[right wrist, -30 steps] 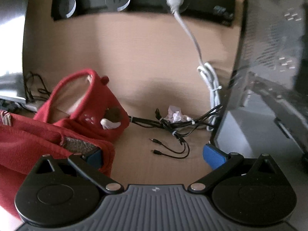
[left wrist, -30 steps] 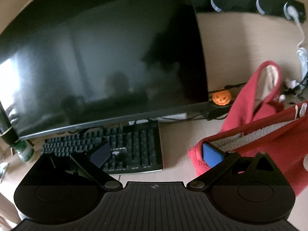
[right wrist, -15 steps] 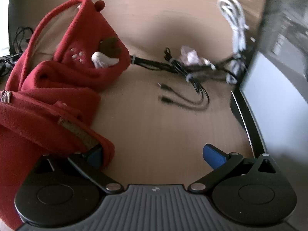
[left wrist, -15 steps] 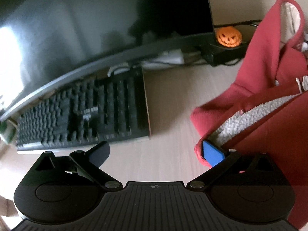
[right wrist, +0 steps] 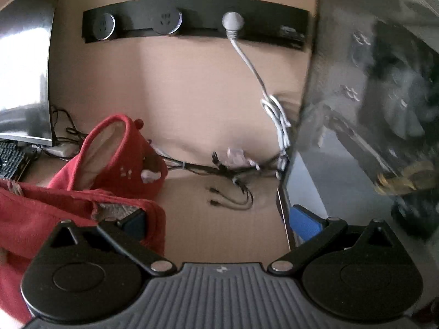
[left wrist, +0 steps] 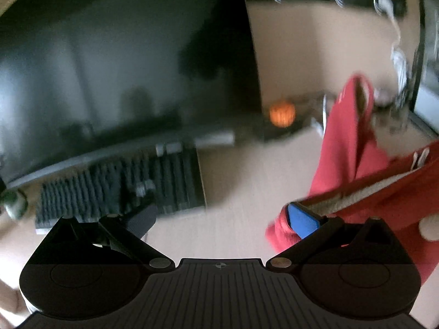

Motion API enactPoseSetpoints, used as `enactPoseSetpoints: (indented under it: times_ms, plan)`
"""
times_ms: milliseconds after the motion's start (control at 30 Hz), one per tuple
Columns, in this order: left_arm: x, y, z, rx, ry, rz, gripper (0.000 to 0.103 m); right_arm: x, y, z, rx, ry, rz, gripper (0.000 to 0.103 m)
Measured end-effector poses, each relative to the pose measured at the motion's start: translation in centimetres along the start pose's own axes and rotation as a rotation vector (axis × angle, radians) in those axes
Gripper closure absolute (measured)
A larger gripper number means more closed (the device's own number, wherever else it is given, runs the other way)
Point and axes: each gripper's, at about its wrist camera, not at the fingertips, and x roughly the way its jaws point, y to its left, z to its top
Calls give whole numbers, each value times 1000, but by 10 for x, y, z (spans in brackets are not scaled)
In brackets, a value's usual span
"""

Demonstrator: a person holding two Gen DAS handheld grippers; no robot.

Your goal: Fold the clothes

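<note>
Both jaws gape beside red hoodie (right wrist: 55, 213), seemingly touching.

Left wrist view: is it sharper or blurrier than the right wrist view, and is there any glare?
Left wrist view: smeared by motion blur, keyboard and pumpkin soft. Right wrist view: mostly sharp, red garment clear, with window glare on the monitor at the left edge.

The red garment (right wrist: 41, 219) is soft, matt fleece with a nubbly pale lining. The tabletop (right wrist: 219, 224) looks like smooth, light wood laminate, and the monitor (left wrist: 109, 68) screen is glossy black. The computer case (right wrist: 384, 96) panel shines like glass.
</note>
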Motion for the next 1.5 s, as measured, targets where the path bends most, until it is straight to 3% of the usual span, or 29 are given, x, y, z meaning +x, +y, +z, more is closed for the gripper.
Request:
enactPoseSetpoints:
  times_ms: [67, 167, 200, 267, 400, 467, 567, 633, 700, 800, 867, 967, 1067, 1100, 1167, 1300, 1400, 1500]
  plan:
    - [14, -4, 2, 20, 12, 50, 0, 32, -1, 7, -32, 84, 19, 0]
    - [58, -2, -6, -52, 114, 16, 0, 69, 10, 7, 51, 165, 68, 0]
    - [66, 1, -9, -95, 142, 12, 0, 62, 9, 9, 84, 144, 92, 0]
    - [58, 3, -10, -143, 113, 2, 0, 44, 6, 16, 134, 85, 133, 0]
    - [13, 0, -4, -124, 0, -140, 0, 9, -8, 19, 114, 20, 144, 0]
    - [-12, -7, -7, -80, -45, -263, 0, -1, -16, 15, 76, 20, 217, 0]
    - [-30, -21, -19, -14, -49, -413, 0, -10, -13, 0, -8, 53, 343, 0]
    - [-26, -37, -29, 48, -15, -450, 0, -6, 1, -11, -86, 116, 403, 0]
    - [-8, -58, -38, 116, 23, -360, 0, 10, 20, -17, -148, 165, 383, 0]
    - [32, -75, -45, 193, 51, -79, 0, 38, 39, -8, -120, 78, 172, 0]
    - [51, -64, -45, 128, 65, 69, 0, 51, 34, 0, -34, 24, 106, 0]
    - [63, -33, -50, -38, 115, 221, 0, 76, 24, -4, -3, 119, 58, 0]
    - [55, -10, -57, -131, 145, 240, 0, 94, 15, -16, -23, 184, 17, 0]
    - [49, -5, -57, -161, 139, 218, 0, 98, 13, -18, -22, 191, 18, 0]
    - [32, -2, -50, -230, 87, 107, 0, 105, 14, -19, -22, 187, 21, 0]
    - [12, -7, -32, -359, 8, -239, 0, 116, 29, -13, -47, 170, 70, 0]
    - [26, -30, -24, -293, 49, -284, 0, 113, 28, -4, -18, 140, 113, 0]
    - [46, -45, -21, -221, 88, -216, 0, 91, 9, 11, 87, 74, 194, 0]
